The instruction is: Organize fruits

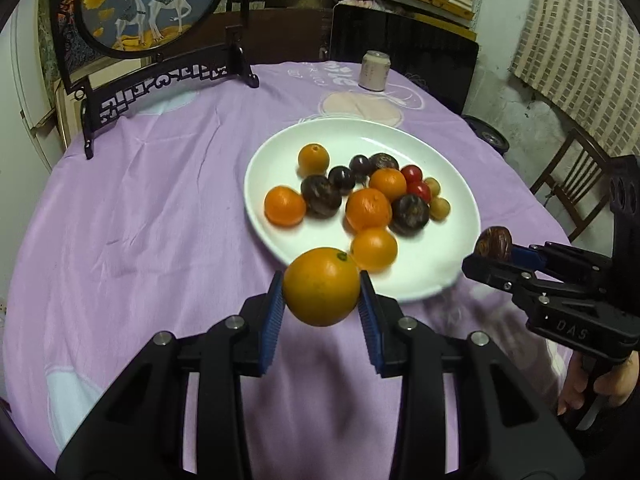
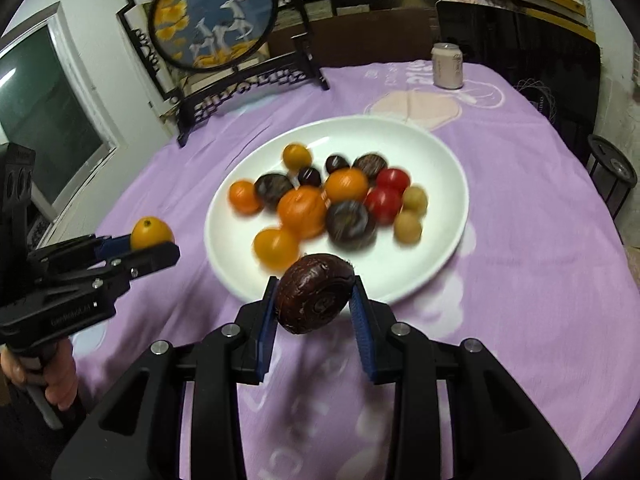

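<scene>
1. Orange fruit (image 1: 322, 286) sits clamped between the left gripper (image 1: 322, 300) pads, lifted off the purple cloth (image 1: 140, 220).
2. Right gripper (image 2: 314, 300) clenches a dark brown fruit (image 2: 314, 298).
3. Ahead of both fingertips, the white plate (image 1: 276, 148) holds the other fruits.

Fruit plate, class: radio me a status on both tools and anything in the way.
Left tool shut on orange. Right tool shut on dark brown fruit. Both held above cloth, near white plate. Path clear.
</scene>
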The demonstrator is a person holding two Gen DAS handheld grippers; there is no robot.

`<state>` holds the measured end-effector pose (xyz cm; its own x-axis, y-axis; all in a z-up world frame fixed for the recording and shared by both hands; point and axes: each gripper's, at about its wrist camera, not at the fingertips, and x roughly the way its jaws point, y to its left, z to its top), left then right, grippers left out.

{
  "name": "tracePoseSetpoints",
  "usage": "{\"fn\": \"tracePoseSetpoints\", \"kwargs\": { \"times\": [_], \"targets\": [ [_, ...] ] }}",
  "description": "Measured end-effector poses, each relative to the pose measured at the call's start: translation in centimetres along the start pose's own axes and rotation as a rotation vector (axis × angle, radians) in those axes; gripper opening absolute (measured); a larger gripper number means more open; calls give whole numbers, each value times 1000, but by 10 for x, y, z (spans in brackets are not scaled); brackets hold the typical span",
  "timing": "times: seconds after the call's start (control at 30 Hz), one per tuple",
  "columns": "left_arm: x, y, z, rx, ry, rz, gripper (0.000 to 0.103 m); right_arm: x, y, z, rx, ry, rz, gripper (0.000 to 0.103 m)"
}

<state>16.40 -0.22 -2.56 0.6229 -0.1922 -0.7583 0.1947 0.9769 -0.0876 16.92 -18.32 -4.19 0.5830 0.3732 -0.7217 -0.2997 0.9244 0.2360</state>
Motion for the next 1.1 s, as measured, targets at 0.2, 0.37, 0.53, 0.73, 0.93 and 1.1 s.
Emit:
{"fn": "tracePoseSetpoints", "kwargs": {
  "times": [0.2, 0.37, 0.53, 0.73, 0.93, 1.1],
  "targets": [
    [44, -6, 34, -14, 36, 21, 36, 30, -13, 15, 35, 33, -5, 35],
    [63, -8, 41, -24, 64, 9, 36, 35, -13, 18, 31, 40, -9, 35],
    [69, -7, 43, -33, 63, 11, 37, 39, -14, 21, 30, 36, -22, 50],
    [27, -13, 37, -6, -45, 16, 88, 13, -4, 17, -11, -25, -131, 90],
    [-21, -18, 2, -24, -105, 35, 100, -23, 14, -9, -45, -45, -180, 100],
    [-48, -23, -32, -15, -115, 84, 100, -36, 26, -34, -41, -2, -174, 100]
  ]
}}
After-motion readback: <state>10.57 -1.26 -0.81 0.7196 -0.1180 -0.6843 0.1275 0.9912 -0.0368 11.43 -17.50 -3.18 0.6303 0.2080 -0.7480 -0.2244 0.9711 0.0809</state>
